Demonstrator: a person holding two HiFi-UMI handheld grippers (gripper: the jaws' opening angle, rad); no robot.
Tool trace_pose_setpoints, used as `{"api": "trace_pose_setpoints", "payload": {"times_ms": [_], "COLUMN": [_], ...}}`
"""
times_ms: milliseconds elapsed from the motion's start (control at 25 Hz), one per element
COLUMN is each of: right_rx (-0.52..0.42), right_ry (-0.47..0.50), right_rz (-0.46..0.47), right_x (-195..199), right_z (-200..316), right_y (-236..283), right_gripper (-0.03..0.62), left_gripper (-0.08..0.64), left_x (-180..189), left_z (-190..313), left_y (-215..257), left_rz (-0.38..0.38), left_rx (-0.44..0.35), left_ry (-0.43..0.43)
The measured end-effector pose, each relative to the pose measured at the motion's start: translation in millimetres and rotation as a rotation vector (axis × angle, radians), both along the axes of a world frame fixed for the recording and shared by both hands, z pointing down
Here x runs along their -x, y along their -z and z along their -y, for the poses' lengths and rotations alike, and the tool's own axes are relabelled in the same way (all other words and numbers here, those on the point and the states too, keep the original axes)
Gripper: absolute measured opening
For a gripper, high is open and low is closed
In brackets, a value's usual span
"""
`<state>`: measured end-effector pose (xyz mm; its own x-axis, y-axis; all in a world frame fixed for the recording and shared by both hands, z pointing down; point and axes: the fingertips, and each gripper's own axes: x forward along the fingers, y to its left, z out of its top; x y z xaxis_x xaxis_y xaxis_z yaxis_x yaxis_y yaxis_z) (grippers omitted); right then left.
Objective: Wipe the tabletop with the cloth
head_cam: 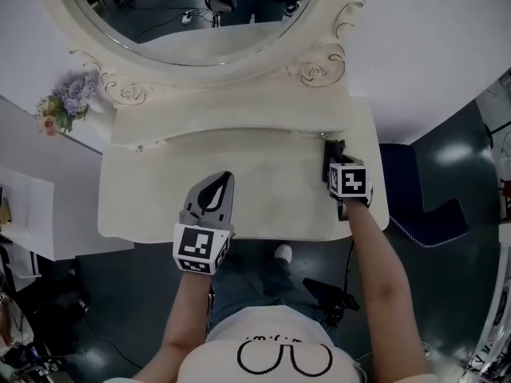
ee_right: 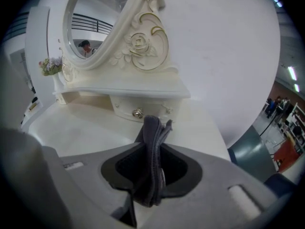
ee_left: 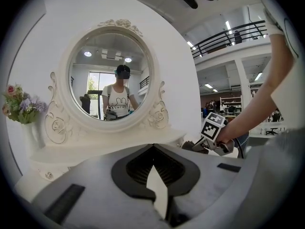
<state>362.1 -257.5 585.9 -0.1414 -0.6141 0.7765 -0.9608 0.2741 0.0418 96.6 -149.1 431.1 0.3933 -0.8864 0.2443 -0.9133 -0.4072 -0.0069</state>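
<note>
A dark grey cloth (ee_right: 153, 142) is pinched upright between the jaws of my right gripper (ee_right: 151, 149), its folded edge sticking out past them. This gripper (head_cam: 331, 156) sits over the right back part of the cream tabletop (head_cam: 271, 198), close to the raised shelf. In the left gripper view it shows at the right (ee_left: 190, 146) under its marker cube. My left gripper (head_cam: 223, 182) hovers over the front middle of the tabletop. Its jaws (ee_left: 153, 149) meet at the tips with nothing in them, and the white top shows through the hollow behind.
An ornate oval mirror (head_cam: 192, 22) stands behind a low shelf (head_cam: 215, 126) with a small drawer knob (ee_right: 137, 113). A vase of flowers (head_cam: 65, 104) stands at the back left. A dark blue object (head_cam: 423, 214) lies on the floor to the right.
</note>
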Motion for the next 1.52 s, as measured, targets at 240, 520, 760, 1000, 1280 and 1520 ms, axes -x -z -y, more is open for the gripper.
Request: {"api": "trace_pose_setpoints", "payload": {"times_ms": [240, 520, 760, 1000, 1280, 1520], "right_rx": [-0.015, -0.021, -0.065, -0.225, -0.367, -0.43], "right_ry": [-0.048, -0.05, 0.044, -0.006, -0.051, -0.028], "right_rz": [-0.073, -0.22, -0.511, -0.445, -0.283, -0.214], "right_x": [-60, -115, -138, -113, -35, 40], "right_z": [-1, -2, -7, -24, -54, -79], "right_y": [2, 3, 13, 64, 122, 145], "right_gripper": [0.089, 0.089, 0.086, 0.084, 0.084, 0.086], "left_gripper": [-0.003, -0.003, -0.003, -0.002, -0.002, -0.003], "left_x": [-11, -13, -5, 20, 64, 118], "left_z": [-3, -10, -19, -28, -41, -53], "left_y": [-2, -4, 2, 13, 23, 27], "left_rz": [0.004, 0.017, 0.038, 0.05, 0.044, 0.026], "left_rx": [0.008, 0.019, 0.026, 0.012, 0.003, -0.009], "left_ry": [-0.015, -0.023, -0.05, -0.061, -0.061, -0.026]}}
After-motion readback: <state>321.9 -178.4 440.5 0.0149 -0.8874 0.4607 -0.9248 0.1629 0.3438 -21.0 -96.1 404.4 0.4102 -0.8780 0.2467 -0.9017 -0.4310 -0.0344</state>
